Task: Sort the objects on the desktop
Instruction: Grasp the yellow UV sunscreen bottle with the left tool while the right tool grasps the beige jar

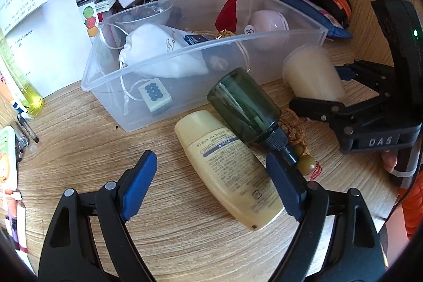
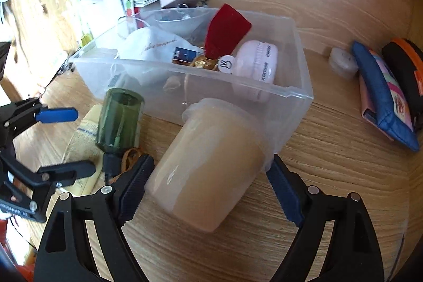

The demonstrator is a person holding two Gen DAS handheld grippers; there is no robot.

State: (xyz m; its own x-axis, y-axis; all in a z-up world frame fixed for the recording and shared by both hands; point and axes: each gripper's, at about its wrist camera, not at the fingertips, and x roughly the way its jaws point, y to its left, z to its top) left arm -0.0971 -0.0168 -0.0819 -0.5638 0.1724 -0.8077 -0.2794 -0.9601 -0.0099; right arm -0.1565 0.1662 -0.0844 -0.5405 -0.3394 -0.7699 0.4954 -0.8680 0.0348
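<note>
Nearest, the left hand-held gripper [image 1: 211, 186] stands wide open and empty astride the yellow lotion bottle [image 1: 230, 173] lying on the surface [image 1: 79, 149], while the right hand-held gripper [image 2: 208, 189], just as wide and gripping nothing, straddles the tipped cream-filled cup [image 2: 208, 163]. This looks like the pick-up step. Next, each should close squarely, then lift over the near wall of the clear bin [image 1: 185, 86] beyond.

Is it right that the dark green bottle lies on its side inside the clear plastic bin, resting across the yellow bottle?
Not quite. The dark green bottle lies on its side across the yellow bottle, but outside the clear plastic bin, on the wooden desk in front of it. The left wrist view shows this plainly.
</note>
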